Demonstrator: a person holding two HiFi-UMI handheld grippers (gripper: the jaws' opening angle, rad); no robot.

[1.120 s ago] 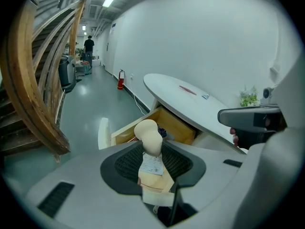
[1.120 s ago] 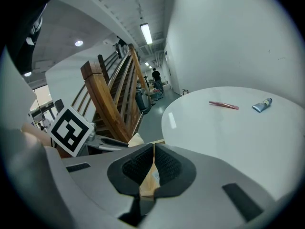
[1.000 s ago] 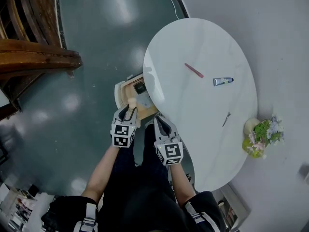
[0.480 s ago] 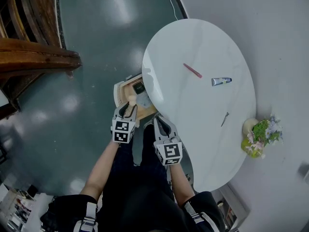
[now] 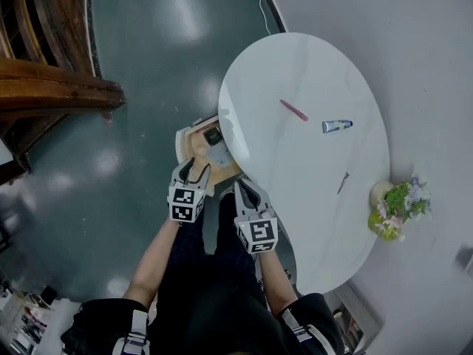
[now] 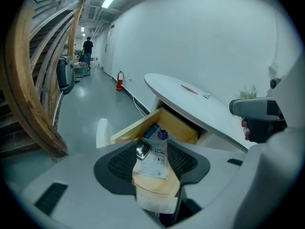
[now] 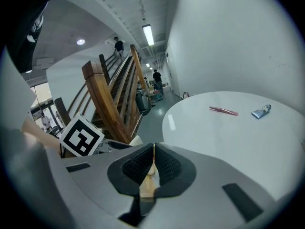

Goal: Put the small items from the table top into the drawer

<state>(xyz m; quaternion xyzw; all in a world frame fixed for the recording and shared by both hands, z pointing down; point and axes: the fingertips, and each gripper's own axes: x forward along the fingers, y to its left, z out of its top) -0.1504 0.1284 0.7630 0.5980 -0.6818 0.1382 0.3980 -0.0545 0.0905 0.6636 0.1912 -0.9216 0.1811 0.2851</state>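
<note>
Three small items lie on the glossy white oval bench (image 5: pixel 295 176), well apart: a thin pink stick (image 5: pixel 294 110), a blue-and-silver tube (image 5: pixel 337 126) and a thin dark pin (image 5: pixel 344 183). A flower pot (image 5: pixel 395 205) sits at the far rim. The light wooden drawer (image 6: pixel 181 128) stands open under the near rim, over smooth grey-green floor (image 5: pixel 133 50). Left tongs (image 6: pixel 153 151) are above it; jaws just opened, nothing gripped. A dark square gadget (image 6: pixel 143 149) and a printed paper packet (image 6: pixel 155 159) lie inside. Right tongs (image 7: pixel 153 163) are clenched, empty.

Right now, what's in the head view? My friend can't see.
A person holds two grippers near an open wooden drawer beside a white oval table. The left gripper's jaws have just been opening, nothing between them. A pink stick and small blue tube lie on the table.
</note>
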